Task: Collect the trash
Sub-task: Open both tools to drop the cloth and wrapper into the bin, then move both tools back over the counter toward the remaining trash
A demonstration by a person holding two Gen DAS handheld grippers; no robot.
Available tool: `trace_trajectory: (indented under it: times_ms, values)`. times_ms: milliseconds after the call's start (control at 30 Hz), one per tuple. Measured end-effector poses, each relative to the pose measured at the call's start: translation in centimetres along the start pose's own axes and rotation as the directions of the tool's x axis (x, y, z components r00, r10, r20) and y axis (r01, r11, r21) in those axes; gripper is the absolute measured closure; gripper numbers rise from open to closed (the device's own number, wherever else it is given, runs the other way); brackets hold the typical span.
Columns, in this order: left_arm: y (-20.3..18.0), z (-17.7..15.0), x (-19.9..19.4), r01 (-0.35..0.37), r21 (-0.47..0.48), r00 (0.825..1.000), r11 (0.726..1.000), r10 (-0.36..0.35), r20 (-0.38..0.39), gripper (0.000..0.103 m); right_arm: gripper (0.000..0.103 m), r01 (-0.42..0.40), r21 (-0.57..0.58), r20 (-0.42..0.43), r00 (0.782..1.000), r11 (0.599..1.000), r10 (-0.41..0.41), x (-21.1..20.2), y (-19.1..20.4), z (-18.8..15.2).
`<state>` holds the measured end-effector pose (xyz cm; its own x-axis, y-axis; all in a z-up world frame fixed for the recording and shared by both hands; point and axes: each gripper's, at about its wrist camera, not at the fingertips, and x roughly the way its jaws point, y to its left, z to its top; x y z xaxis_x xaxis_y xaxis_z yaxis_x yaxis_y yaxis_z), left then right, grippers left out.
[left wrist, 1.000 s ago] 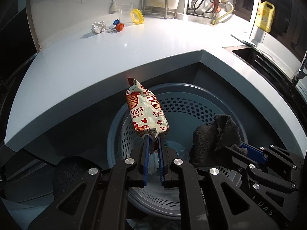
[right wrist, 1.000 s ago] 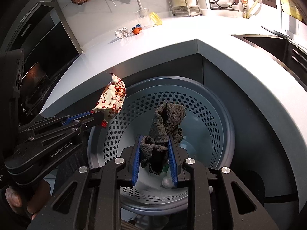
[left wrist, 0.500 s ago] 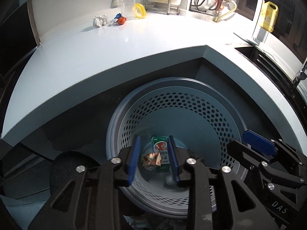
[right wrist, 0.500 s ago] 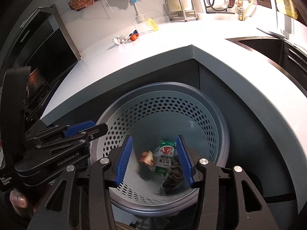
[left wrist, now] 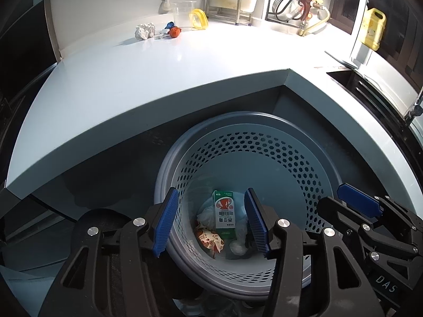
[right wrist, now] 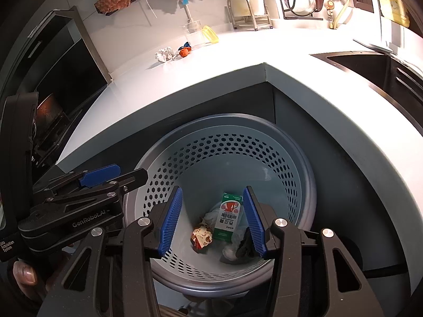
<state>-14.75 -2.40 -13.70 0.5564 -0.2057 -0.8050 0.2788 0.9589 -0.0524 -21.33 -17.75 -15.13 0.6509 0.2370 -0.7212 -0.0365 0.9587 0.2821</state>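
A grey perforated trash bin [left wrist: 264, 142] [right wrist: 232, 142] stands below the counter corner. At its bottom lie a green-and-white carton [left wrist: 224, 215] [right wrist: 229, 216], a red-and-white snack wrapper [left wrist: 210, 239] [right wrist: 201, 236], a dark cloth [right wrist: 244, 243] and clear plastic. My left gripper [left wrist: 210, 223] is open and empty above the bin. My right gripper [right wrist: 212, 223] is open and empty beside it. On the counter's far side lie a crumpled white paper [left wrist: 145, 30] [right wrist: 165, 53] and a small orange piece [left wrist: 174, 31] [right wrist: 184, 51].
The white counter [left wrist: 158, 79] wraps around the bin. At its back stand a clear plastic cup [left wrist: 183, 13], a yellow ring [left wrist: 198, 19], a metal rack [left wrist: 224, 2] and a yellow jug [left wrist: 372, 29]. A sink [right wrist: 364, 63] is at the right.
Both grippers opened. The snack wrapper dropped from the left one and the dark cloth from the right one into the bin. Both grippers have pulled up slightly.
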Motion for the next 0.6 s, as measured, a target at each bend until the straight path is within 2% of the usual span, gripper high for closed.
trace_trajectory:
  times_ms: [167,300,600]
  values:
    - [0.7,0.5,-0.6,-0.002,-0.009,1.0,1.0,0.002,0.022,0.042,0.056,-0.02,0.001,0.003,1.0,1.0,0.02,0.1,0.2,0.6]
    - [1.8,1.7,-1.2,-0.008,-0.021,0.998,1.0,0.009,0.058,0.03,0.046,-0.023,-0.035,0.034,0.999,0.999,0.025,-0.1,0.9,2.2]
    - [7.0,8.6,-1.4,-0.041,-0.093,0.985,0.995,0.056,0.165,0.013,0.04,0.007,-0.153,0.095,0.995,0.988,0.008,2.2,2.6,9.7]
